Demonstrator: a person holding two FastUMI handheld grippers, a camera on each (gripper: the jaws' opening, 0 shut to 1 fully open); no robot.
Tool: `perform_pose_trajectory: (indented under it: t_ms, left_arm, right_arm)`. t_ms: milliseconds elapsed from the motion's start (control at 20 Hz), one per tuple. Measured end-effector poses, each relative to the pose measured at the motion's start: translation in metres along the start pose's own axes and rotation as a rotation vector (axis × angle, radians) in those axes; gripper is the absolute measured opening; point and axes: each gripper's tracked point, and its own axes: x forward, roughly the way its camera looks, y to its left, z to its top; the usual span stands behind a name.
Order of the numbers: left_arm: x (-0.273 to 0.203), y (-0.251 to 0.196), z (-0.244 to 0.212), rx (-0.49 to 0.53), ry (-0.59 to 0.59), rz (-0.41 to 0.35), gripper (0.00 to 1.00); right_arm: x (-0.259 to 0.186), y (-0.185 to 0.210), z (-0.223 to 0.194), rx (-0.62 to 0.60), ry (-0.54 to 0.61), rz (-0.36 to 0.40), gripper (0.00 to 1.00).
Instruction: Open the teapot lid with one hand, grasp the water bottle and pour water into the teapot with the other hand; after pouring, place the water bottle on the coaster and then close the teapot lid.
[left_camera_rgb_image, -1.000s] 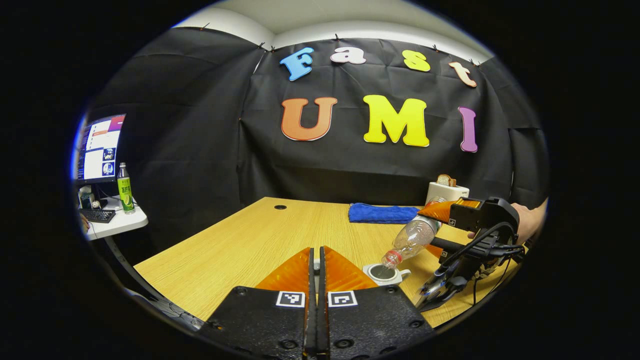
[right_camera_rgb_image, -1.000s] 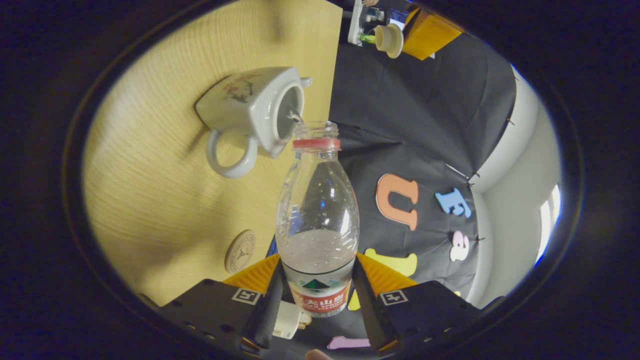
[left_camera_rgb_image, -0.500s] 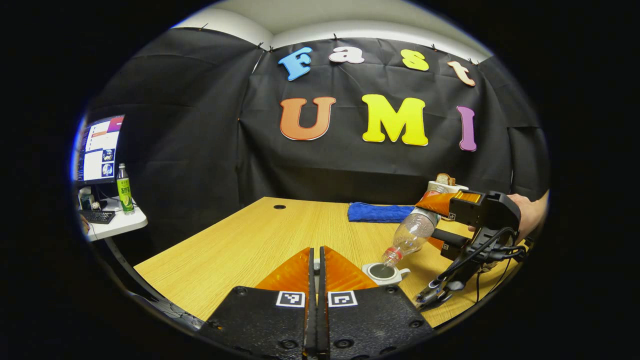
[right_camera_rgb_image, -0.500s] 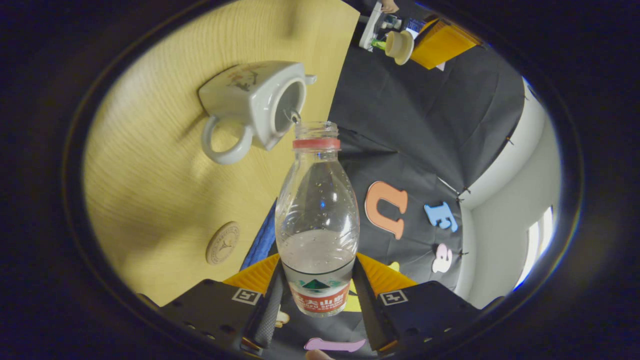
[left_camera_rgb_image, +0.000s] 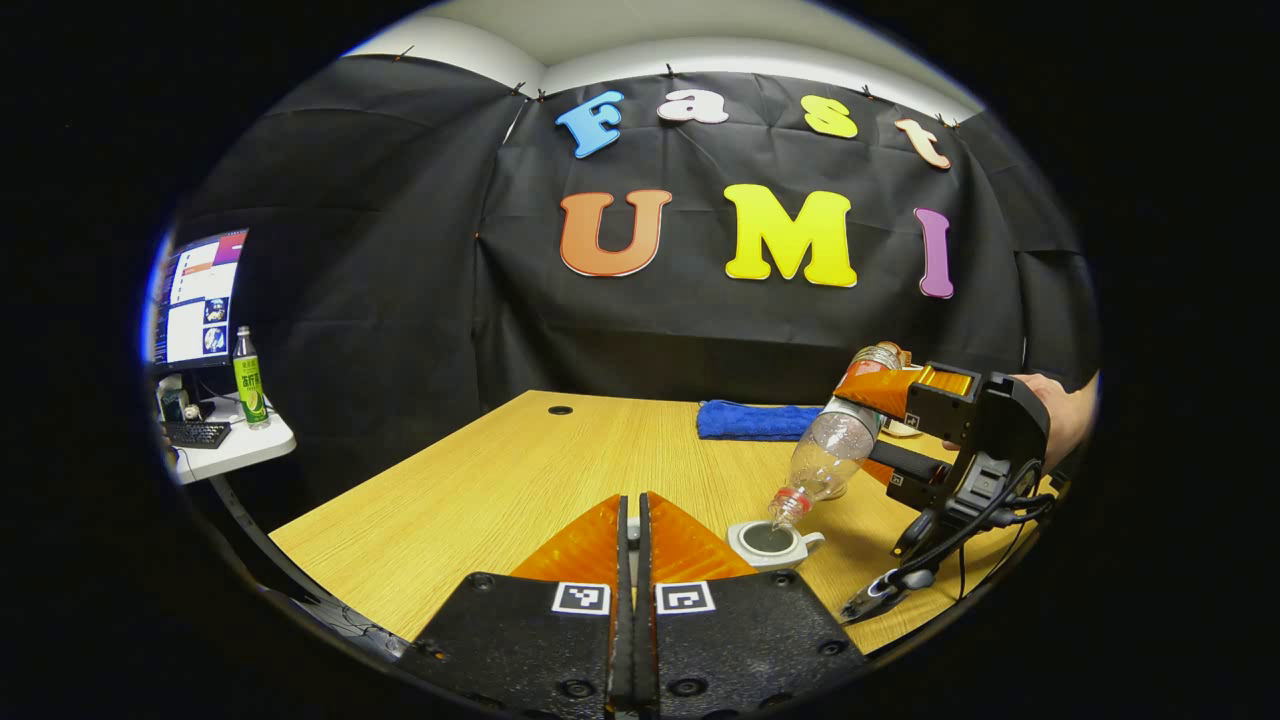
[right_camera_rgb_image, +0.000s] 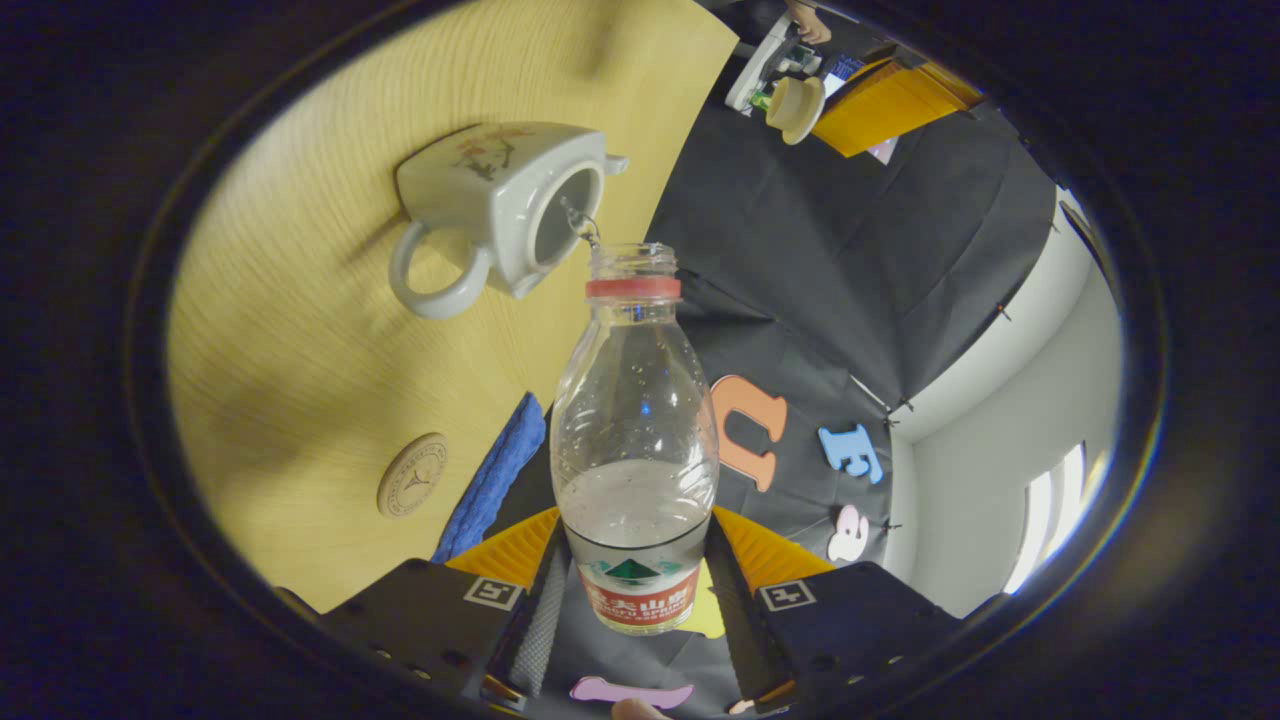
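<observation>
Mid-pour. Right gripper (right_camera_rgb_image: 628, 600) has its jaws clamped on the lower body of the water bottle (right_camera_rgb_image: 635, 430), one finger each side of the label; the bottle's long axis runs straight out ahead of the jaws, mouth end farthest from them and tipped downward. In the left gripper view the same bottle (left_camera_rgb_image: 828, 455) slants down from the right gripper (left_camera_rgb_image: 880, 425), neck just above the teapot (left_camera_rgb_image: 772, 543). A thin stream leaves the mouth and drops into the teapot's open top (right_camera_rgb_image: 500, 205), which sits just beyond the bottle mouth and a bit left of the jaw line (not touching the rim, as far as I can tell). Some water is left near the label end, so the pour looks unfinished. Left gripper (left_camera_rgb_image: 630, 540) has jaws closed nearly flat together; in the right gripper view the lid (right_camera_rgb_image: 793, 108) is seen held at its tip, off to the side and well apart from the teapot. The coaster (right_camera_rgb_image: 411, 475) lies on the counter (right_camera_rgb_image: 300, 330) left of the right jaws, nearer them than the teapot, just beside a blue towel (right_camera_rgb_image: 490, 480). Next move likely: swing the bottle upright, then carry it back and left to the coaster; the right hand is the nearer one. Risk: dribble on the counter when righting.
</observation>
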Motion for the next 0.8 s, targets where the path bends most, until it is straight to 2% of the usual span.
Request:
perform_pose_trajectory:
  t_ms: [800]
  left_arm:
    - [-0.0023,0.0030,0.0028,0.014,-0.004,0.003,0.03]
  right_arm:
    - [0.0038,-0.0033,0.0086,-0.095,-0.043,-0.041,0.70]
